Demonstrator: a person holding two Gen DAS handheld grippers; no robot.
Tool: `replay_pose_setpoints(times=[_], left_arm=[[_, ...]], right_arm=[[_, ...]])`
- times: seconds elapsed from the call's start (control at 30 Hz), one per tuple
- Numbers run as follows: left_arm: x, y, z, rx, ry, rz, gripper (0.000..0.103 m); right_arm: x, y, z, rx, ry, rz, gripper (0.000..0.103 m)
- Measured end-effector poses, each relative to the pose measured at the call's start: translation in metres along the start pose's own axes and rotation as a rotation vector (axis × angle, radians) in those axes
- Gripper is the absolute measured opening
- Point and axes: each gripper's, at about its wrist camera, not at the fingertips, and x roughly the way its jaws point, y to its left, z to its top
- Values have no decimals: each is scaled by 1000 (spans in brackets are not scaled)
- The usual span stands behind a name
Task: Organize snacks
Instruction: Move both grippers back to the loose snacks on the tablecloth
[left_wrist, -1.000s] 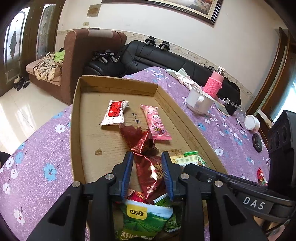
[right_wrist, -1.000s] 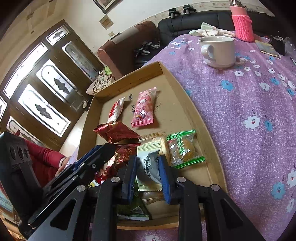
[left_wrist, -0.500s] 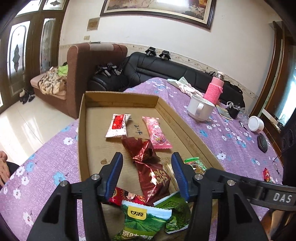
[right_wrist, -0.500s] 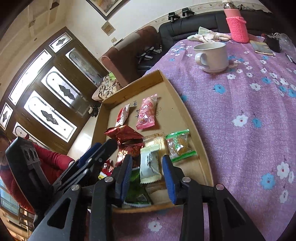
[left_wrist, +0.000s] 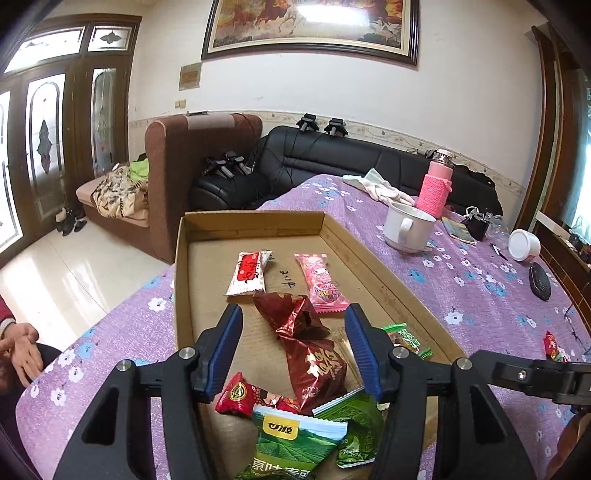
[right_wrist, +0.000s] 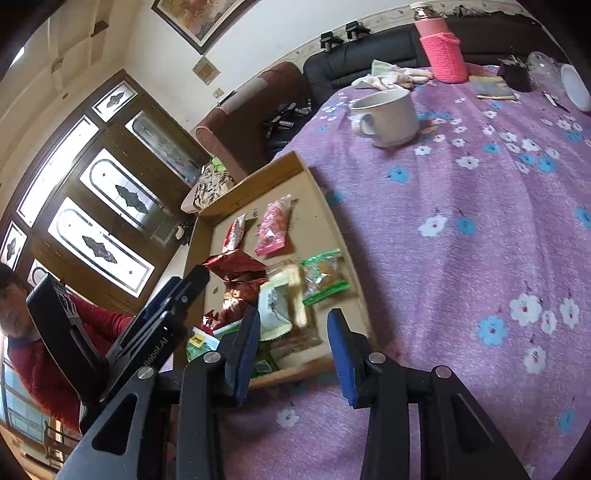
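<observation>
Two grippers over near end of cardboard tray (left_wrist: 181, 280) on purple flowered tablecloth (right_wrist: 461, 229). Left gripper (left_wrist: 293, 325) jaws just been opening, pads clear of dark red foil snack (left_wrist: 314, 358) lying between them on tray floor, grasping nothing. Right gripper (right_wrist: 291, 332) jaws likewise just been opening, empty, hovering over tray's near edge; pale green-white packet (right_wrist: 275, 310) lies just beyond its left pad. Farther in tray: white-red packet (left_wrist: 249, 273), pink packet (left_wrist: 321, 282) side by side. Green packets (left_wrist: 295, 443) piled at near end. White mug (left_wrist: 408, 227) beside tray.
</observation>
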Motion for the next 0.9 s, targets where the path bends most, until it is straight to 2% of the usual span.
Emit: replay_pose_setpoints(times=[0.17, 0.3, 0.47, 0.53, 0.6, 0.73, 0.8, 0.9], left_arm=[[-4, -4, 0, 25, -21, 24, 58], [-11, -6, 0, 37, -59, 38, 59], [-29, -12, 1, 67, -137, 66, 59], [-41, -20, 2, 95, -161, 79, 59], [-52, -31, 5, 109, -164, 36, 59], [-64, -76, 12, 213, -102, -99, 64], [-63, -106, 11, 269, -42, -209, 64], [-51, -161, -1, 363, 98, -374, 64]], right_arm=[[-16, -15, -4, 21, -16, -15, 42], [-44, -39, -5, 38, -51, -54, 42], [-107, -96, -1, 105, -167, -172, 41], [-136, -125, -1, 156, -231, -253, 41], [-162, -153, -2, 214, -286, -331, 41], [-190, -192, -8, 306, -366, -386, 41], [-194, -205, -10, 326, -366, -427, 41], [-197, -222, -11, 401, -351, -392, 41]])
